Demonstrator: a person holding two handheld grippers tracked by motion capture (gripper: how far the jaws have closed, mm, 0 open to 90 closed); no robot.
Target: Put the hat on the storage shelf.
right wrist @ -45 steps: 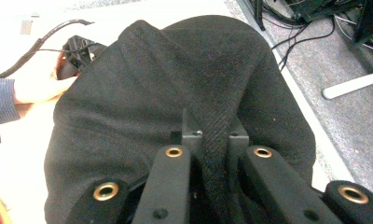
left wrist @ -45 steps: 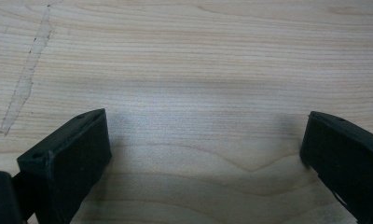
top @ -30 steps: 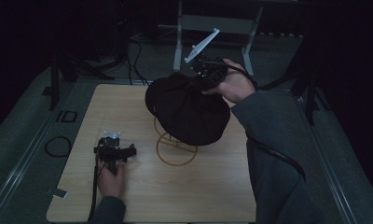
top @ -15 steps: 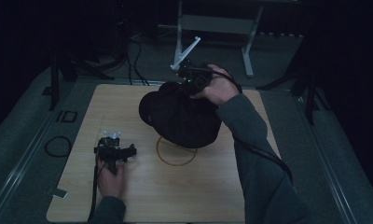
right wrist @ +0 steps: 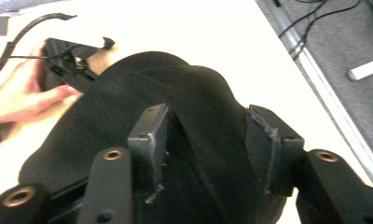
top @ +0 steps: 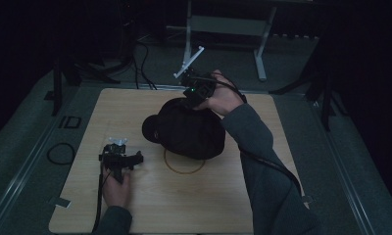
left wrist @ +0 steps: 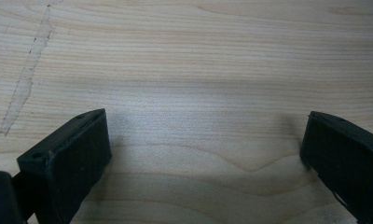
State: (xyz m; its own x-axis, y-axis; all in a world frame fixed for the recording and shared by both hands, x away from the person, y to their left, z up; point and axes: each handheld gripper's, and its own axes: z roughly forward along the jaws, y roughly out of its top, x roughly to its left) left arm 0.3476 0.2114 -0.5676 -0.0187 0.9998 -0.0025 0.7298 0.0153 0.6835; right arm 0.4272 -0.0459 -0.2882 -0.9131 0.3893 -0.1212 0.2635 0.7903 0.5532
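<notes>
- At the left, the left gripper (top: 119,157) rests low on the pale wooden tabletop (top: 86,196), the person's left hand (top: 116,190) behind it. In the left gripper view its two black jaws stand wide apart over bare wood grain with nothing between them.
- Near the middle of the board, a thin brown ring marked on the wood (top: 184,165) shows as an arc poking out from under the near edge of the cap.
- The soft black fabric cap with a short brim (top: 186,131) lies on the table, its crown over the far part of that ring and its brim pointing toward the left gripper.
- At the right, the right gripper (top: 194,95) sits at the cap's far rim, held by the right hand (top: 223,98). Its jaws have just been opening. In the right gripper view they stand partly apart with a fold of the cap's cloth (right wrist: 208,140) rising between them, and the pads look clear of it.
- Judged from this, the step in hand is setting the cap down on the ring and letting go.
- The next move calls for lifting the right gripper straight off without snagging the cloth, since a drag could pull the cap off the ring.
</notes>
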